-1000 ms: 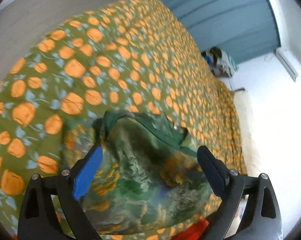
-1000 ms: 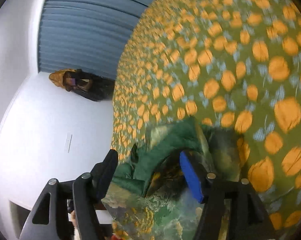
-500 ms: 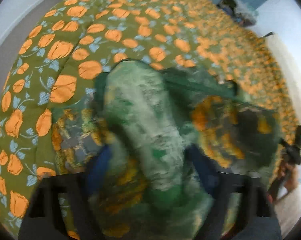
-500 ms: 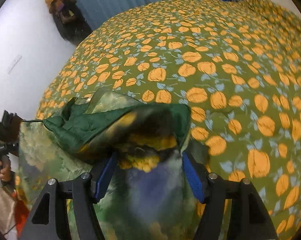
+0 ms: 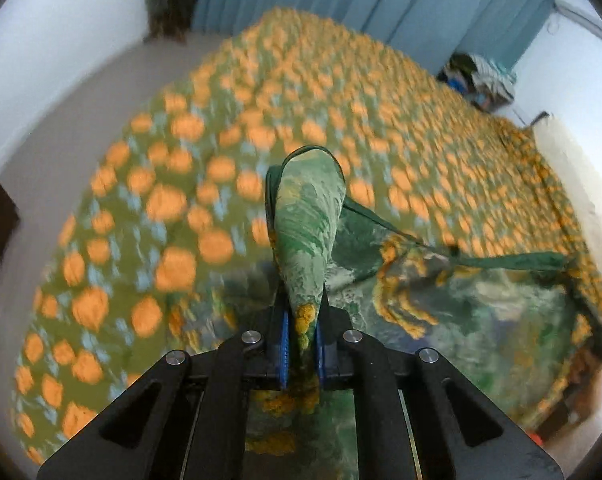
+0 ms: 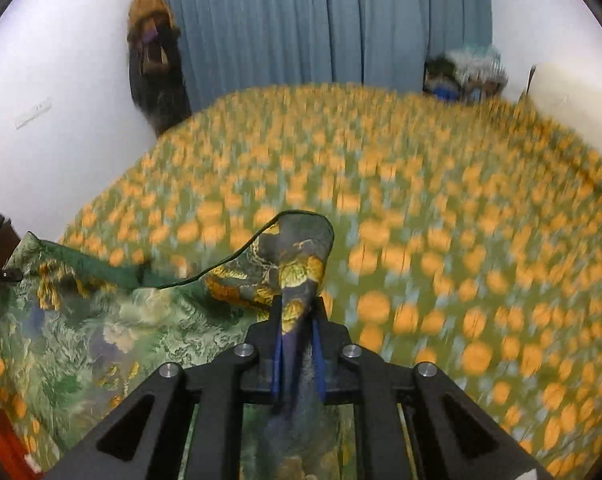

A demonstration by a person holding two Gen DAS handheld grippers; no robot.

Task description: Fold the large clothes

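A large green garment (image 5: 481,312) with yellow flower print and dark green trim is held stretched above the bed. My left gripper (image 5: 301,344) is shut on one corner of it; a fold of cloth (image 5: 309,216) sticks up past the fingers. My right gripper (image 6: 297,352) is shut on another corner (image 6: 297,256), and the rest of the garment (image 6: 93,332) hangs to the left, with the dark green trim (image 6: 101,268) taut along its top.
The bed has an olive cover with orange flowers (image 5: 173,208) (image 6: 441,248). Blue curtains (image 6: 333,24) hang behind it. A pile of clothes (image 5: 481,76) sits at the far right corner, and dark clothing (image 6: 153,64) hangs on the left wall.
Both grippers have shut on the garment's corners and lifted it off the bed, pulling it taut between them. Both views have swung upright toward the curtains.
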